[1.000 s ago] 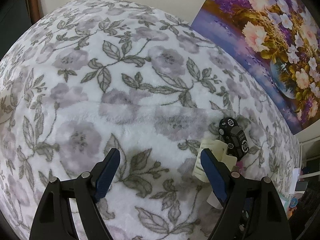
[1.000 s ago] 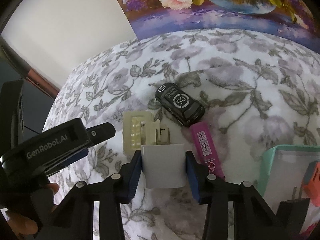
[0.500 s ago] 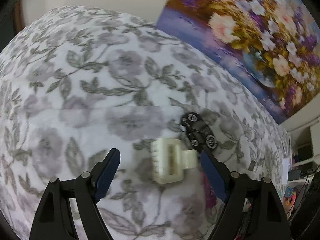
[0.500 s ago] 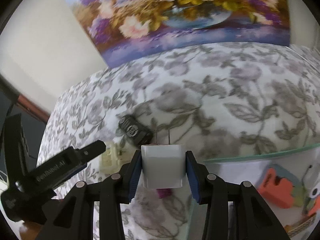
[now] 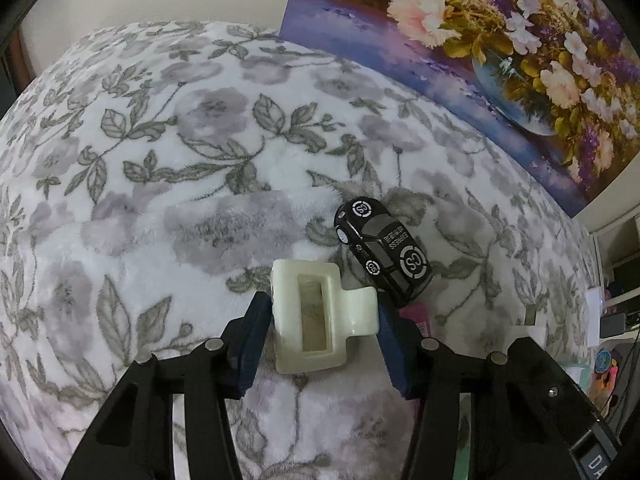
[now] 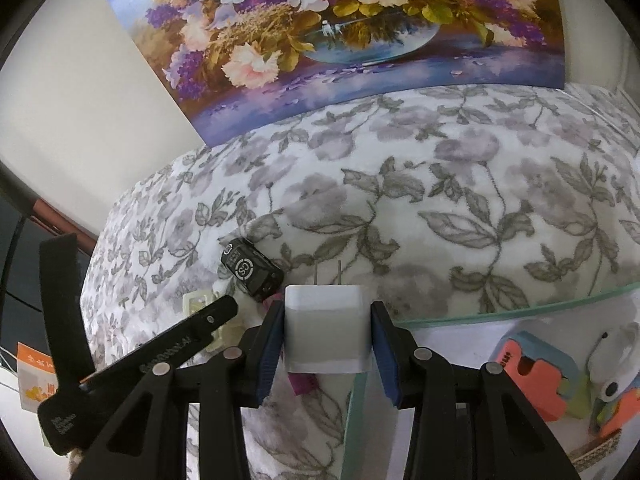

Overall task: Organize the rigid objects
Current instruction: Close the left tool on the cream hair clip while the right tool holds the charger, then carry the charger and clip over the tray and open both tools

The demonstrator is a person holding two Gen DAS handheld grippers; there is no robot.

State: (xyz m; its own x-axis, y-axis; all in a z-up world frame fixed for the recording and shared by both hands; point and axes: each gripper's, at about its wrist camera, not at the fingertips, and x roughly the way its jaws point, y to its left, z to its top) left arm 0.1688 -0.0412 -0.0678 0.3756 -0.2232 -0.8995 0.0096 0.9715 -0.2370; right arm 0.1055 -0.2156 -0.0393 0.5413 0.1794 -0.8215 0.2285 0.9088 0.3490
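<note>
A cream plastic clip (image 5: 308,316) lies on the flowered blanket (image 5: 200,160), between the blue pads of my left gripper (image 5: 320,328). Its jaws are closing, and both pads touch the clip's sides. A black toy car (image 5: 382,252) sits just beyond the clip to the right, with a pink item (image 5: 416,316) partly hidden behind the right finger. My right gripper (image 6: 326,332) is shut on a white charger plug (image 6: 326,340), prongs pointing away, held over the corner of a teal-rimmed tray (image 6: 480,314). The car (image 6: 250,270) and clip (image 6: 196,302) also show in the right wrist view.
The tray holds an orange and blue puzzle block (image 6: 528,368) and a white and orange toy (image 6: 616,380). A flower painting (image 6: 340,32) leans at the blanket's far edge. The left gripper's body (image 6: 160,356) crosses the lower left of the right wrist view.
My left gripper moved right over the cream clip and its jaws narrowed onto it. My right gripper carried the charger up and right, from the blanket to the tray's corner.
</note>
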